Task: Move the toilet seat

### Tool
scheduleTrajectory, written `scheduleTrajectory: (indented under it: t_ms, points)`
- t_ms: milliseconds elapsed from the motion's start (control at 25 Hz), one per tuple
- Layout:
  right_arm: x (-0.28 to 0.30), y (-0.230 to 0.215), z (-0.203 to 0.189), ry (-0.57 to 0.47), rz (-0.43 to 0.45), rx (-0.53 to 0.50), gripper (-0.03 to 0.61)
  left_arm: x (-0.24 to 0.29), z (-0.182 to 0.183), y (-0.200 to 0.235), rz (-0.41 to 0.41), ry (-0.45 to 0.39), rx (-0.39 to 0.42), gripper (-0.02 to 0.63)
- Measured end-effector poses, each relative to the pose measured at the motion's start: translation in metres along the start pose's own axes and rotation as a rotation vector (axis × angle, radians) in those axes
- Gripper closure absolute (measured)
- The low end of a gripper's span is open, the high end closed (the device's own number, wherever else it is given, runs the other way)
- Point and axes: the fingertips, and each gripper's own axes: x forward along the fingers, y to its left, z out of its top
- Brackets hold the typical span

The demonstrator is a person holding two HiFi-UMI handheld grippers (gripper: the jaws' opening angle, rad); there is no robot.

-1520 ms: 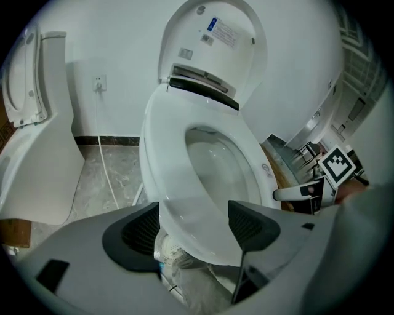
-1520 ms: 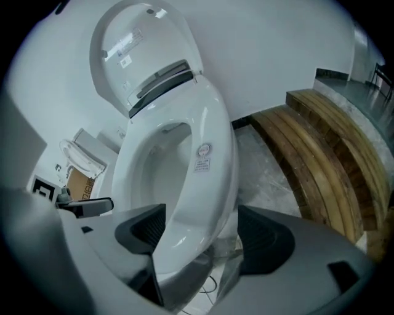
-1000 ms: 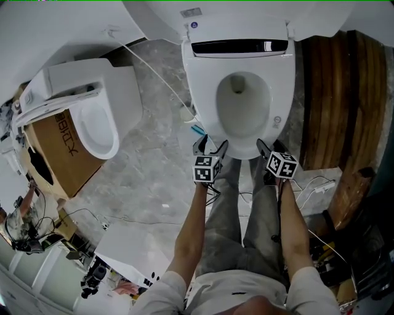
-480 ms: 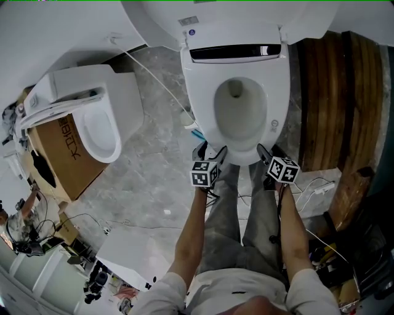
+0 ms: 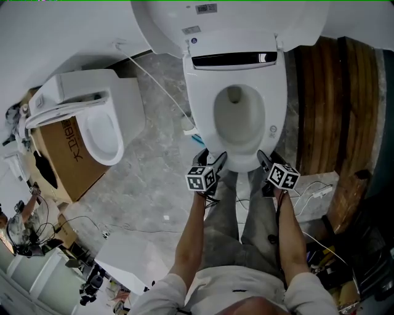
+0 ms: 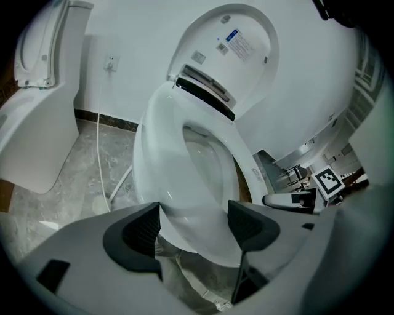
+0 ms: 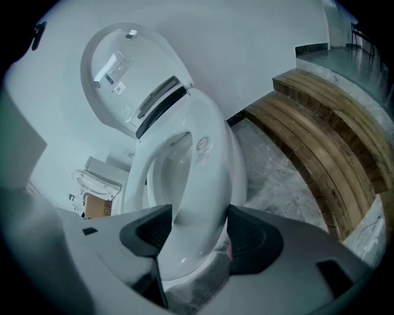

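Head view cuts off the raised lid (image 5: 234,18) behind the toilet seat (image 5: 277,104).

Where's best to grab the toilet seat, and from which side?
Grip the toilet seat at its front rim, coming from the front: it probably pivots at the back under the raised lid, and the front lip is thin enough to straddle.

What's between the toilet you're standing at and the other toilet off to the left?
Grey marble floor, crossed by a thin white cable running from the wall toward the base of the nearer toilet. The head view shows it plainly.
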Motion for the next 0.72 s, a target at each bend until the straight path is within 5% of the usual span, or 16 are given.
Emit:
scheduleTrajectory:
  t_ms: [720]
  points:
    - [-0.057, 0.037, 0.02, -0.05, 0.013, 0.005, 0.278, -0.051, 0.03, -0.035, 0.002, -0.072, -0.059, 0.287]
